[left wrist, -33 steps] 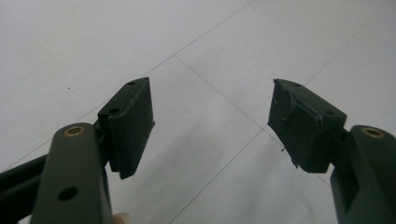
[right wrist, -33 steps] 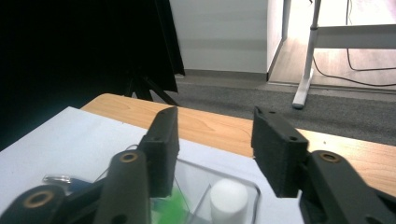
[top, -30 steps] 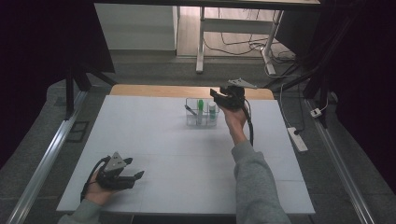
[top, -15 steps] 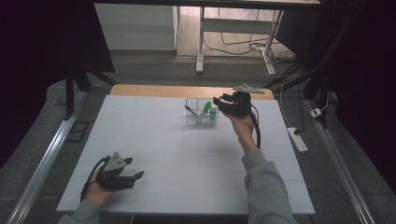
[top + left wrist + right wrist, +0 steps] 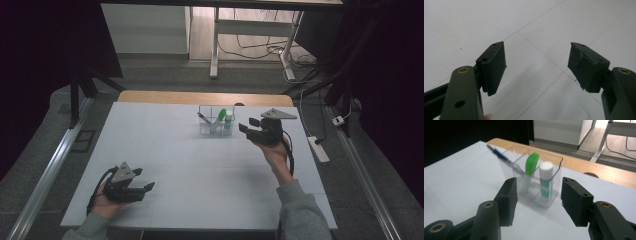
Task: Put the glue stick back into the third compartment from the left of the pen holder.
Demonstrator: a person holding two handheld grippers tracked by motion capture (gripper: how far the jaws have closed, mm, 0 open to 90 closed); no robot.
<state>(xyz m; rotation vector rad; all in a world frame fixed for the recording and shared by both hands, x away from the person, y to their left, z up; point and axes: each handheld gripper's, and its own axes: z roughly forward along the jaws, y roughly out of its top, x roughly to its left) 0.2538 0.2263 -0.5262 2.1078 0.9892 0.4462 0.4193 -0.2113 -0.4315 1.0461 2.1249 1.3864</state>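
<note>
Clear plastic organizer point(image 5: 216, 121) near the desk's point(image 5: 165, 150) far edge, pen, green marker, glue stick inside; your right gripper point(image 5: 248, 125) just beside it, fingers apart and empty, left gripper point(image 5: 145, 186) likewise at the near-left corner.

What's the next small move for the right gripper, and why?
Probably ease the right gripper forward toward the clear organizer, lined up on one item. Its fingers stand apart with nothing between them, short of the container that holds a glue stick, a green-capped marker and a blue pen. The left gripper rests open, far from them.
</note>
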